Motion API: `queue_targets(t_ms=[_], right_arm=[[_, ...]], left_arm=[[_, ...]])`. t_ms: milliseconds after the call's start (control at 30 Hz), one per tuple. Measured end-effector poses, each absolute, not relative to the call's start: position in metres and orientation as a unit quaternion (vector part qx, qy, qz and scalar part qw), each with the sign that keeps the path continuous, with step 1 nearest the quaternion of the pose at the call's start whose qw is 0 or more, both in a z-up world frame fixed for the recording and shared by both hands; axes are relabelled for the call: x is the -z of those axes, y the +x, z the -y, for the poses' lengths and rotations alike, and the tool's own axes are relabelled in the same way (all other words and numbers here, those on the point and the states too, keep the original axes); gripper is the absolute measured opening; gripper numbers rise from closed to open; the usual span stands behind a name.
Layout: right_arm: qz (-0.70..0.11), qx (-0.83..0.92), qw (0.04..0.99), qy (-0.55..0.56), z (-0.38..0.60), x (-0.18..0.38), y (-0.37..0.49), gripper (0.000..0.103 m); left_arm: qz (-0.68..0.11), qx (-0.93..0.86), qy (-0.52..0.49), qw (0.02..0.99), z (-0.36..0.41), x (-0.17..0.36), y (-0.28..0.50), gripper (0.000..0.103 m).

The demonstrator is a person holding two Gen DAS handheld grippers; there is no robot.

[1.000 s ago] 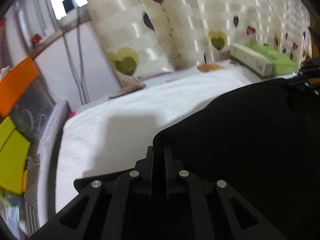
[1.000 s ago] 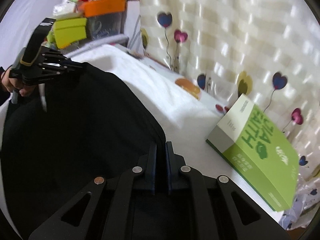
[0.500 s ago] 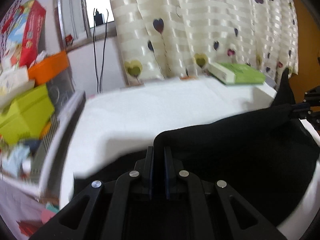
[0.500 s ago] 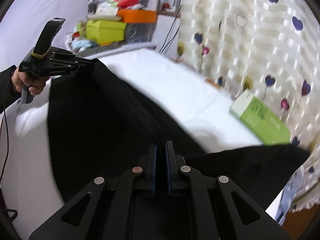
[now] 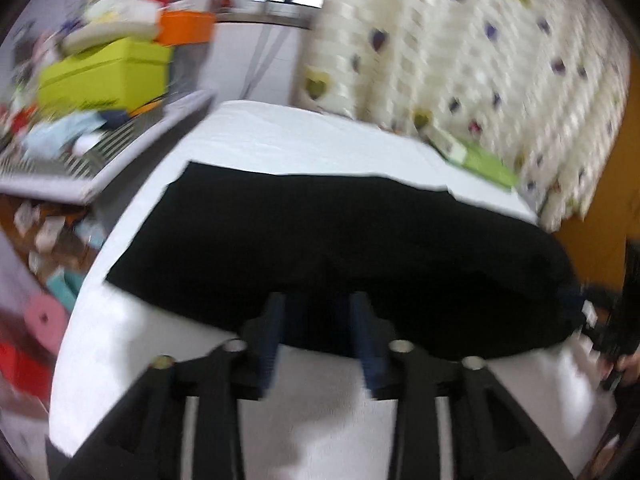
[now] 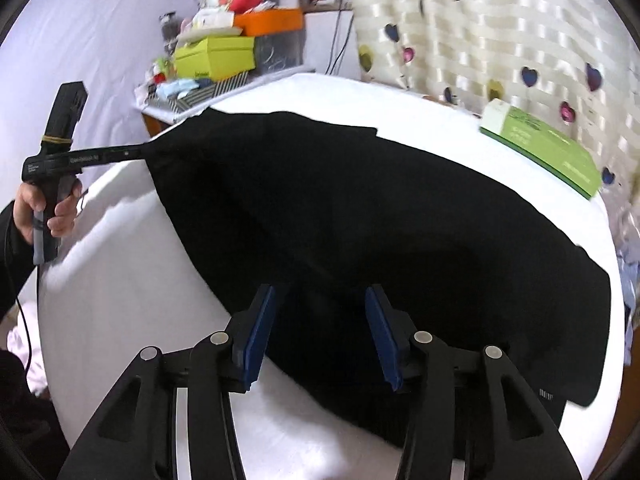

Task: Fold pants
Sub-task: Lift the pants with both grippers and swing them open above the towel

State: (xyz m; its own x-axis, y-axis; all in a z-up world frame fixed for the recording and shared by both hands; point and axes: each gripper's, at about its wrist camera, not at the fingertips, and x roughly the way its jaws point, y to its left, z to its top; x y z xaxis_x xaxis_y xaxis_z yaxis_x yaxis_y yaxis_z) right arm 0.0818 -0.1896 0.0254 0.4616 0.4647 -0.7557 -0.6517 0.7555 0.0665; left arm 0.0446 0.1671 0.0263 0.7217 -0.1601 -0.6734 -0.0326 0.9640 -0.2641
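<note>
right wrist view: black pants (image 6: 380,220) lie flat on the white table (image 6: 120,300); right hand-held gripper (image 6: 322,330) spread above them, left hand-held gripper (image 5: 318,328) likewise spread.

The left gripper (image 5: 319,320) has its jaws parted, the two blue pads (image 5: 272,340) standing well apart and pointing forward and slightly down. From the right wrist camera it shows side-on at the far left, its fingers level and reaching to the right. The left hand (image 6: 44,208) wraps the upright handle (image 6: 48,224) below them, fingers curled round the front, with a dark sleeve (image 6: 12,264) behind the wrist. The right gripper (image 6: 322,322) is likewise spread wide, blue pads facing each other. The right hand (image 5: 628,366) shows only as a blur at the right edge of the left wrist view.
</note>
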Motion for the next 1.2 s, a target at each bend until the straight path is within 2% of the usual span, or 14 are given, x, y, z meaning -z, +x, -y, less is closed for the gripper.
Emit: queue_targets(t_ms=[67,233,433,600,633,700,733,767,867,1033,1200], right_arm=[[-0.398,-0.32,0.853,-0.11,0.193,-0.026,0.077,0.048],[-0.386,-0.297,0.868,-0.099,0.207,-0.031,0.074,0.048],[-0.392,-0.258,0.882,-0.033,0.24,-0.035,0.082,0.048],[-0.387,-0.234,0.891,-0.036,0.256,-0.035,0.077,0.048],[-0.385,-0.231,0.893,-0.043,0.258,-0.035,0.077,0.048],[-0.382,-0.222,0.895,-0.062,0.261,-0.034,0.077,0.048],[-0.379,-0.219,0.896,-0.077,0.262,-0.034,0.078,0.048],[-0.374,-0.217,0.896,-0.101,0.261,-0.034,0.078,0.048],[-0.358,-0.226,0.889,-0.178,0.253,-0.03,0.078,0.048],[-0.333,-0.241,0.848,-0.334,0.231,-0.011,0.081,0.048],[-0.317,-0.245,0.826,-0.396,0.224,-0.003,0.089,0.048]], left_arm=[[-0.364,0.02,-0.16,0.917,-0.177,-0.028,0.043,0.053],[-0.382,-0.012,-0.235,0.894,-0.195,-0.018,0.054,0.054],[-0.394,-0.059,-0.323,0.858,-0.218,-0.002,0.068,0.054],[-0.397,-0.094,-0.346,0.845,-0.224,0.001,0.08,0.054],[-0.396,-0.098,-0.343,0.846,-0.224,0.001,0.082,0.052],[-0.397,-0.114,-0.319,0.853,-0.222,0.001,0.086,0.039],[-0.4,-0.122,-0.307,0.855,-0.221,0.0,0.089,0.023],[-0.403,-0.129,-0.296,0.856,-0.221,0.0,0.09,0.011],[-0.402,-0.127,-0.281,0.862,-0.223,-0.003,0.093,0.006],[-0.386,-0.119,-0.25,0.88,-0.224,-0.017,0.095,0.005],[-0.388,-0.113,-0.24,0.883,-0.228,-0.019,0.101,0.005]])
